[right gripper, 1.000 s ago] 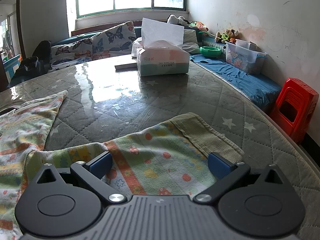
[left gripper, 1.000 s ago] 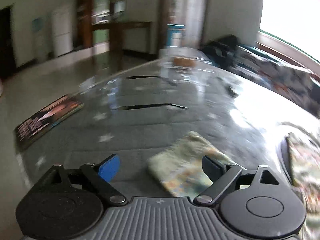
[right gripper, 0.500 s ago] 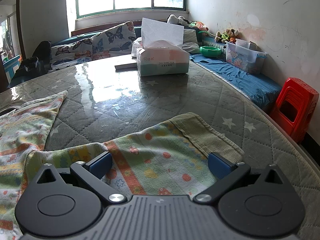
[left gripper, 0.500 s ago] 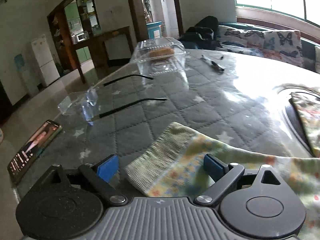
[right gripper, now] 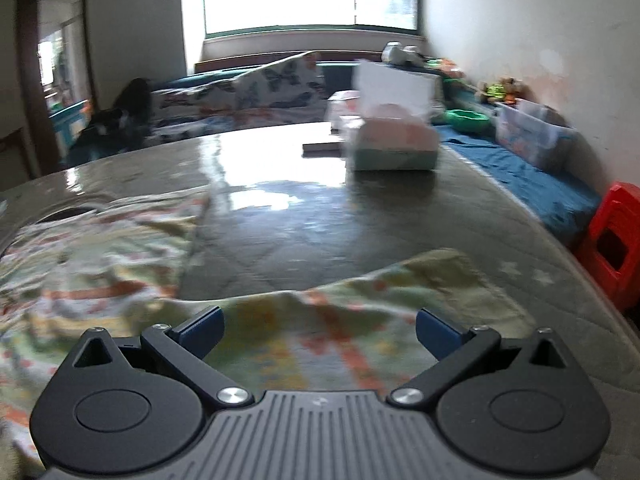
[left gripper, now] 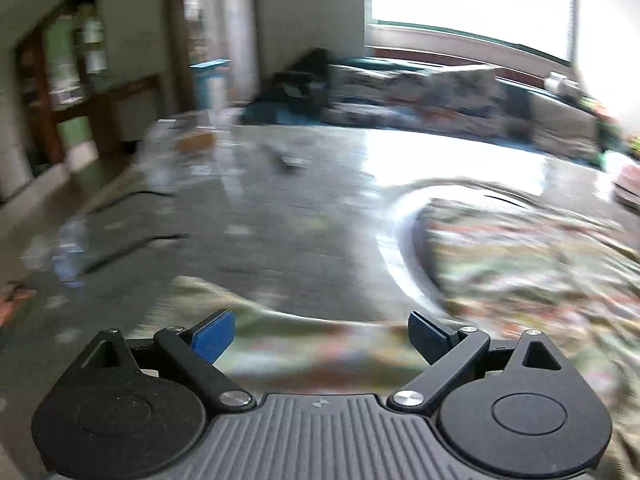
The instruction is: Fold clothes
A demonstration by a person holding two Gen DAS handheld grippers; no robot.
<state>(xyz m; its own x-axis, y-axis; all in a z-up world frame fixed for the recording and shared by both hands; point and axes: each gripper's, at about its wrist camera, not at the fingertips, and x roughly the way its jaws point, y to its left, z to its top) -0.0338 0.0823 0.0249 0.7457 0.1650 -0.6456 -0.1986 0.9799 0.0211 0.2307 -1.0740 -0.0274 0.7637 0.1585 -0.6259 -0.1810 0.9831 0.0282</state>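
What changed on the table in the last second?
Both views are now blurred, so both hand-held grippers are moving. The left gripper swung right, bringing more of the patterned garment into view. The right gripper had held steady, then shifted. Both stayed open, gripping nothing. The tissue box stayed put.

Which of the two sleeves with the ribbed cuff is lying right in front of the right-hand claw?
The sleeve ending toward the red stool; the other lies before the left gripper.

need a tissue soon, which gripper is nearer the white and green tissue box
Right. The right gripper faces the white and green tissue box across bare table; the left gripper sits farther over the patterned garment, with the box out of its view.
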